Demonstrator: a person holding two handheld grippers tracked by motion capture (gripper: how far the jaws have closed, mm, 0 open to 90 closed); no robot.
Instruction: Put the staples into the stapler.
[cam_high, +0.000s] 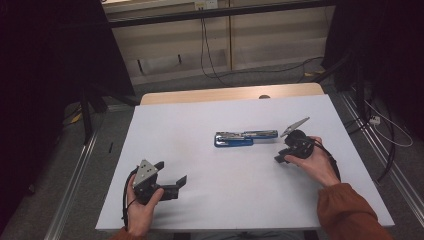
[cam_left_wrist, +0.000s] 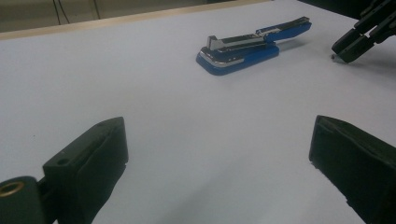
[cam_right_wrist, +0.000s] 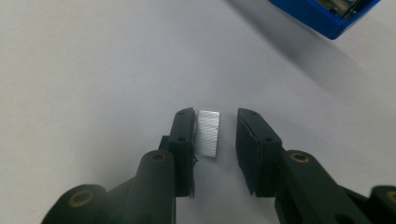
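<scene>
Nearest the person, the left gripper (cam_high: 169, 176) rests low on the white surface (cam_high: 200, 200), its jaws spread wide and holding nothing, apparently waiting its turn. Across the sheet, the right gripper (cam_right_wrist: 215, 133) tips down over a small strip of staples (cam_right_wrist: 207, 133) lying flat on the surface; its jaws are narrow, one pad against the strip's edge, the other just apart, so nothing is gripped yet. Just beyond lies the blue stapler (cam_high: 242, 137), hinged fully open with its metal channel facing up, seemingly laid out so the strip can be loaded.
</scene>
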